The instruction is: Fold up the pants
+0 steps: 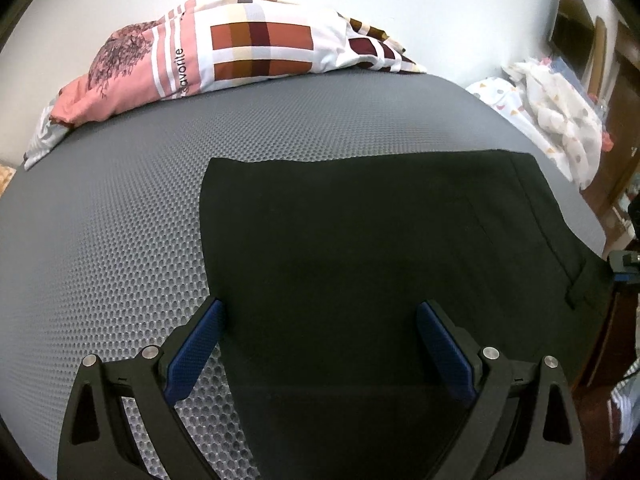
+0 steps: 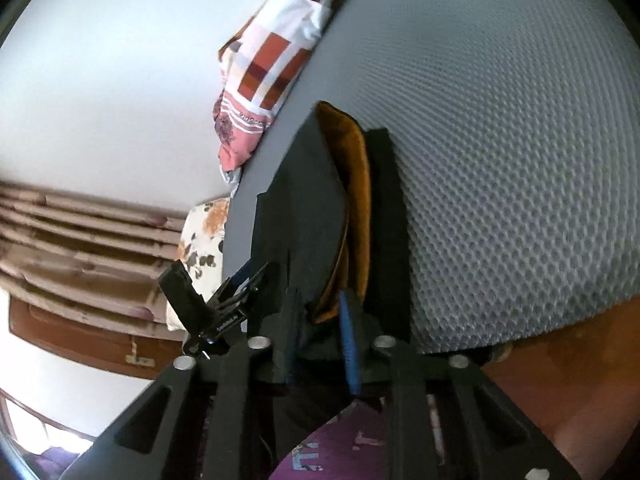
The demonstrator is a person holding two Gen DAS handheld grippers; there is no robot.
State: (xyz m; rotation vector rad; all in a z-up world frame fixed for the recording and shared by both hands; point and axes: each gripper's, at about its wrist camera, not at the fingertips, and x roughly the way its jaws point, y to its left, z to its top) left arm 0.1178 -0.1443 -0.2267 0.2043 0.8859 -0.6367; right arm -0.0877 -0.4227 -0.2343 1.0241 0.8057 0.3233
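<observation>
The 2 blue-padded fingers [image 1: 196, 344] of the left gripper [image 1: 320, 312] stand spread wide, hovering over the black fabric pants [image 1: 380, 240], which lie flat on the grey honeycomb-textured mattress [image 1: 120, 208]. The right gripper [image 2: 320, 320] pinches a bunched fold of the pants, its orange lining [image 2: 354, 200] exposed. A patchwork-print pillow [image 1: 240, 48] lies beyond.

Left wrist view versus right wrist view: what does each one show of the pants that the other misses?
Only the left wrist view shows the black pants lying flat, with the left tongs open above them. Only the right wrist view shows the right tongs shut on a lifted part of the pants, its orange lining exposed. Both show the grey mattress and patterned pillow.
</observation>
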